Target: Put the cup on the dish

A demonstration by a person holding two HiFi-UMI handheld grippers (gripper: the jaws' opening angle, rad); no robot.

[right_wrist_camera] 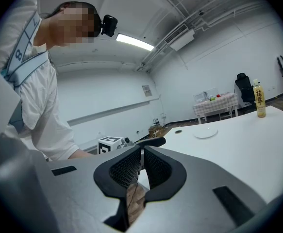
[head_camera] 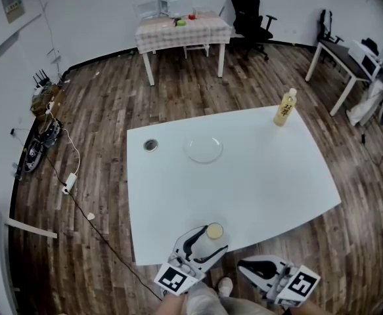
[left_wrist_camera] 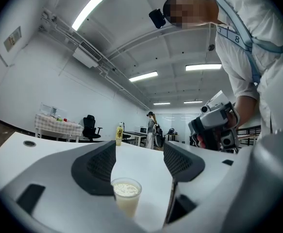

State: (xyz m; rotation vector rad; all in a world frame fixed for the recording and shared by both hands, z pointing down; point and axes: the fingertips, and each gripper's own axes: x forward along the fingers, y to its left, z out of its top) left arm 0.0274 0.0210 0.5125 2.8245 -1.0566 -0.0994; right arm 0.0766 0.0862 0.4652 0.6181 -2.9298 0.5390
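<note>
A small clear cup (head_camera: 214, 231) of pale liquid stands upright near the white table's (head_camera: 263, 182) front edge. My left gripper (head_camera: 212, 237) is open around it: in the left gripper view the cup (left_wrist_camera: 126, 195) sits between the two dark pads (left_wrist_camera: 95, 166), and neither pad touches it. The clear glass dish (head_camera: 203, 149) lies farther back on the table, left of centre, with nothing on it. My right gripper (head_camera: 244, 266) hangs off the table's front edge, right of the left one. Its pads (right_wrist_camera: 131, 168) are closed together with nothing between them.
A yellow drink bottle (head_camera: 284, 107) stands at the table's far right corner. A round metal grommet (head_camera: 150, 146) sits left of the dish. Beyond are a checked-cloth table (head_camera: 183, 30), an office chair (head_camera: 250, 15), a desk (head_camera: 342, 58) and floor cables (head_camera: 69, 176).
</note>
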